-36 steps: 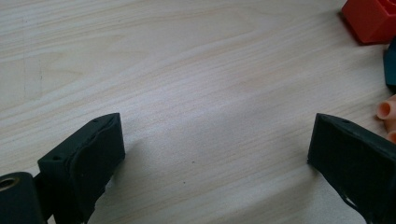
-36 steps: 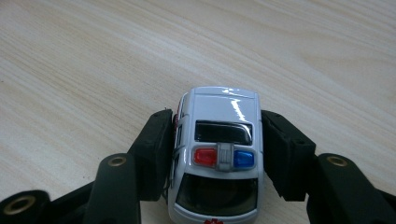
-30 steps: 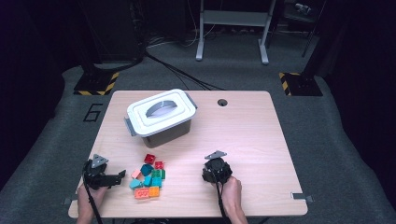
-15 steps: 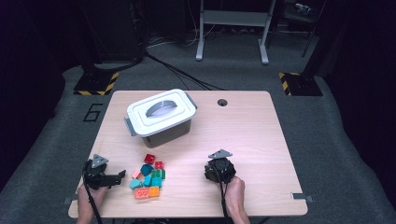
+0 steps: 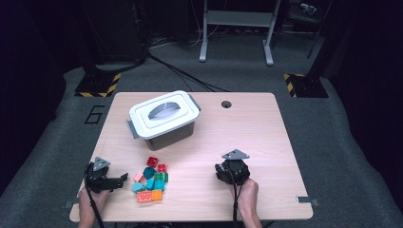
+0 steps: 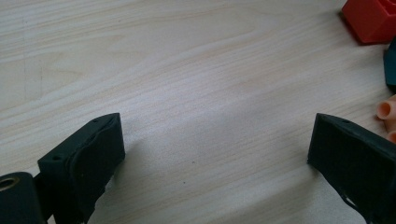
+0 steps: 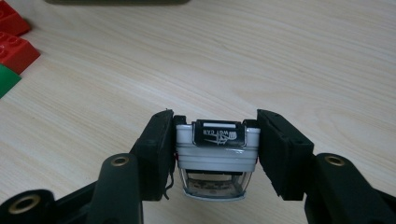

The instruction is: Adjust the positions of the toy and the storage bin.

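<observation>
The right gripper (image 7: pixel 210 149) clamps a small toy car (image 7: pixel 217 156) crosswise; the lidded box (image 5: pixel 163 119) lies ahead-left, while the left gripper (image 6: pixel 215 154) gapes wide.

Dark room, grey carpet floor (image 5: pixel 332 142). Light wood worktop (image 5: pixel 266 137) at centre. Grey metal stand (image 5: pixel 236 28) behind; yellow-black hazard-striped plates (image 5: pixel 97 85) on floor.

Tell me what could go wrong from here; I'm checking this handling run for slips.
1. The right gripper pinches a small white toy car only by its sides, so it might slip or twist out.
2. The box has its lid on, so the car could not go in yet.
3. The left gripper rests open beside the bricks and might knock them.
</observation>
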{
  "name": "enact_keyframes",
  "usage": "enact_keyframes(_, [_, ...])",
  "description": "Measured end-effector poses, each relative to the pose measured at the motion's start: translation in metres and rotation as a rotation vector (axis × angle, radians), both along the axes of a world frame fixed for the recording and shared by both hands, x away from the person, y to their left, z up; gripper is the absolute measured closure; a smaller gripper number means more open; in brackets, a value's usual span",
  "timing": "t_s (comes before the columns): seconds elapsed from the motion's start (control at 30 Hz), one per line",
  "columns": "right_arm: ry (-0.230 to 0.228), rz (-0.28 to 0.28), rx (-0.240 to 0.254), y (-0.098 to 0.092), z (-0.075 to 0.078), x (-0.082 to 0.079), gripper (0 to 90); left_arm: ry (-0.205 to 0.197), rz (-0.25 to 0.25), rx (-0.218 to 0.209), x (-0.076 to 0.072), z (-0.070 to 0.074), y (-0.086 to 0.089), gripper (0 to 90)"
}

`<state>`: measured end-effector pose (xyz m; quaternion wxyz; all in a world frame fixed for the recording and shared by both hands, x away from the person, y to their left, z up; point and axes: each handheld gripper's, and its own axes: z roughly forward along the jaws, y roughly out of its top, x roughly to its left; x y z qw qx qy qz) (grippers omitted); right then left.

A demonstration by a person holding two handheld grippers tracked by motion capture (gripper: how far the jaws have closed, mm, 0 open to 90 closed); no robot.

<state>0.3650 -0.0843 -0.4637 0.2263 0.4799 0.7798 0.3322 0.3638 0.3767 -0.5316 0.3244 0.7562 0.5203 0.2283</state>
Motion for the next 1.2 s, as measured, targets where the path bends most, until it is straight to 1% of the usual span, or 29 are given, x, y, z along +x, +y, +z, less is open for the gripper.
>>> enact_keyframes(0.17, [-0.013, -0.035, 0.009, -0.018, 0.007, -0.004, 47.8, 0.002, 0.0, 0.001, 0.0, 0.0, 0.0, 3.5])
enact_keyframes(0.2, [-0.016, -0.041, 0.004, -0.022, 0.008, -0.004, 47.8, -0.002, 0.001, -0.001, 0.0, 0.0, 0.0, 3.6])
enact_keyframes(0.33, [-0.021, -0.078, 0.014, -0.041, 0.011, -0.008, 47.8, -0.001, 0.001, -0.001, 0.0, 0.0, 0.0, 3.6])
enact_keyframes(0.43, [-0.025, -0.105, 0.013, -0.055, 0.014, -0.011, 47.8, -0.002, 0.001, -0.001, 0.0, 0.0, 0.0, 3.6])
enact_keyframes(0.47, [-0.025, -0.105, 0.013, -0.055, 0.014, -0.011, 47.8, -0.002, 0.001, -0.001, 0.0, 0.0, 0.0, 3.6])
enact_keyframes(0.5, [-0.028, -0.121, 0.01, -0.064, 0.015, -0.012, 47.8, -0.002, 0.001, 0.0, 0.0, 0.0, 0.0, 3.6])
enact_keyframes(0.53, [-0.028, -0.121, 0.01, -0.064, 0.015, -0.012, 47.8, -0.002, 0.001, 0.0, 0.0, 0.0, 0.0, 3.6])
enact_keyframes(0.57, [-0.026, -0.137, 0.011, -0.072, 0.015, -0.014, 47.7, -0.002, 0.001, 0.0, 0.0, 0.0, 0.0, 3.6])
enact_keyframes(0.63, [-0.03, -0.155, 0.012, -0.079, 0.015, -0.015, 47.7, -0.002, 0.001, -0.001, 0.0, 0.0, 0.0, 3.6])
enact_keyframes(0.67, [-0.03, -0.155, 0.012, -0.079, 0.015, -0.015, 47.7, -0.002, 0.001, -0.001, 0.0, 0.0, 0.0, 3.6])
enact_keyframes(0.73, [-0.028, -0.184, 0.021, -0.09, 0.015, -0.016, 47.7, -0.002, 0.002, -0.001, 0.0, 0.0, 0.0, 3.6])
enact_keyframes(0.83, [-0.028, -0.205, 0.021, -0.101, 0.012, -0.016, 47.7, 0.0, 0.0, -0.002, 0.0, 0.0, 0.0, 3.6])
enact_keyframes(0.93, [-0.017, -0.231, 0.024, -0.11, 0.009, -0.016, 47.7, 0.0, -0.001, -0.002, 0.0, 0.0, 0.0, 3.6])
enact_keyframes(1.07, [-0.007, -0.253, 0.024, -0.121, 0.004, -0.015, 47.7, -0.001, 0.0, -0.002, 0.0, 0.0, 0.0, 3.6])
enact_keyframes(1.1, [-0.007, -0.253, 0.024, -0.121, 0.004, -0.015, 47.7, -0.001, 0.0, -0.002, 0.0, 0.0, 0.0, 3.6])
enact_keyframes(1.13, [-0.002, -0.262, 0.023, -0.127, 0.0, -0.015, 47.6, 0.0, -0.001, 0.0, 0.0, 0.0, 0.0, 3.5])
enact_keyframes(1.2, [0.003, -0.269, 0.02, -0.131, -0.005, -0.014, 47.6, -0.001, 0.0, -0.001, 0.0, 0.0, 0.0, 3.6])
